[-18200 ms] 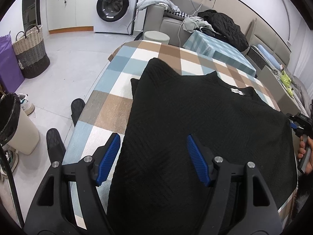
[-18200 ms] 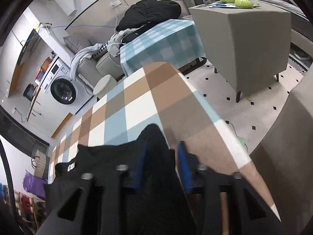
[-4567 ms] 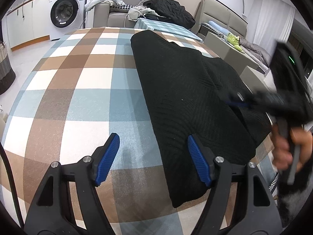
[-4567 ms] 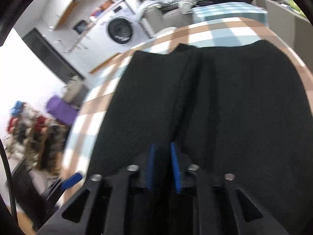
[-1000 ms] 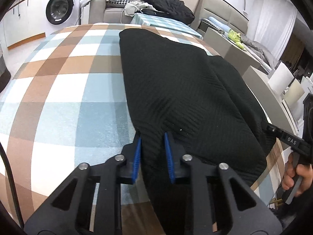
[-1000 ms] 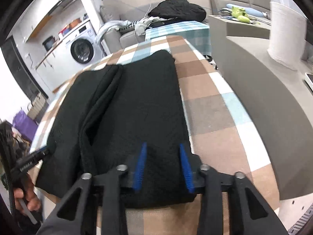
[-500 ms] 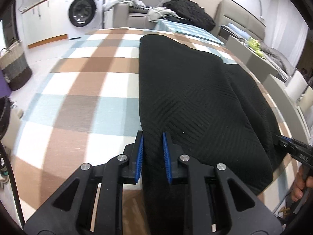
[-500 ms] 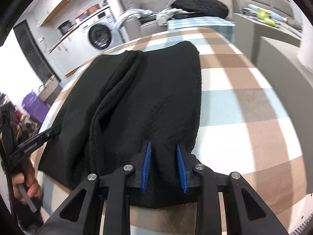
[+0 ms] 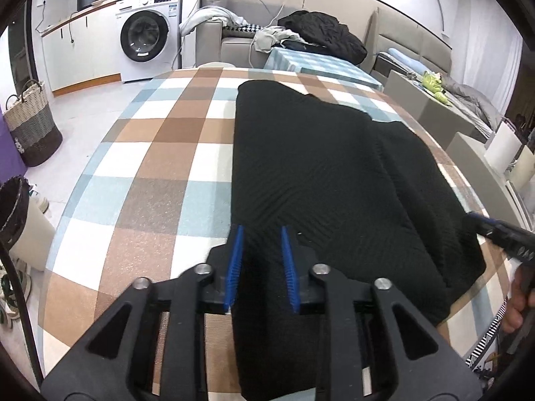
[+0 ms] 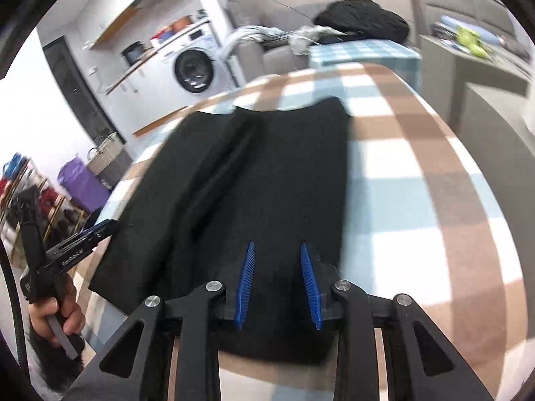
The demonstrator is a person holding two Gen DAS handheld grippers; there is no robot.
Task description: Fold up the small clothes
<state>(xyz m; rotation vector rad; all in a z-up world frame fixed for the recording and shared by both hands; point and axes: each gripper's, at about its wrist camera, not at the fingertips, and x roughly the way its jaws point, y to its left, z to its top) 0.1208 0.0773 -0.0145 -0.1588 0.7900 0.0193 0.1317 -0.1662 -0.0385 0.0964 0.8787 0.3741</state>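
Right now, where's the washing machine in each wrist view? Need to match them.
Left wrist: washing machine at upper left, beyond the checked table.
Right wrist: washing machine at upper centre-left, blurred.
Shared landmark: the black garment spread on the table.

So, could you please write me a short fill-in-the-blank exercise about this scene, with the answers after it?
1. The garment lying on the table is ____ in colour.
2. The tablecloth has a ____ pattern of brown, blue and white.
3. The left gripper and the right gripper both grip the garment's ____ edge.
4. The appliance beyond the table is a ____ machine.

Missing words: black; checked; near; washing
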